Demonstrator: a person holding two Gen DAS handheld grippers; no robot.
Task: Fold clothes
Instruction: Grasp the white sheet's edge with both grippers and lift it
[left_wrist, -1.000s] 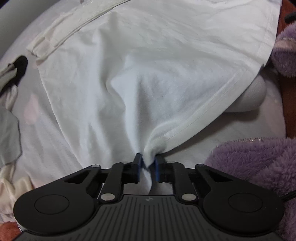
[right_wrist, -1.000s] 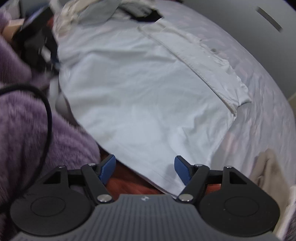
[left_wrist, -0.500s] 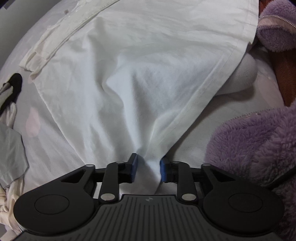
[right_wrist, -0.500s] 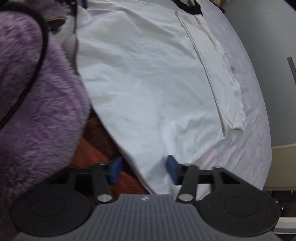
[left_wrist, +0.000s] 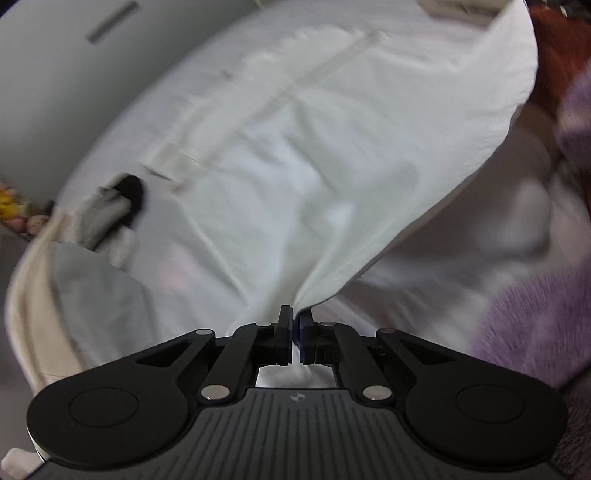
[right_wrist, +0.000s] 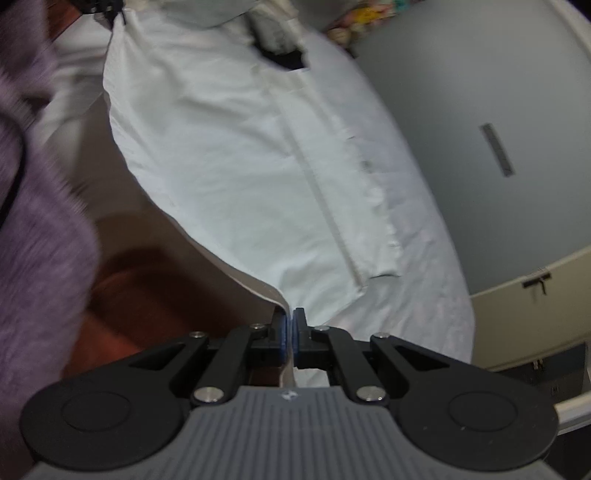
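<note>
Between both grippers' closed fingers: white shirt (left_wrist: 332, 155) hem corners pinched, length running away.

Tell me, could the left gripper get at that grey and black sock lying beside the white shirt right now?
Probably not yet. The left gripper is shut on the hem of the white cotton shirt, so it would have to let go first. Otherwise the grey and black sock lies uncovered on the pale bedsheet, with nothing between.

White garment (left_wrist: 332, 155), purple fleece sleeve (left_wrist: 535, 325), blue-padded black tongs (right_wrist: 289, 325).
</note>
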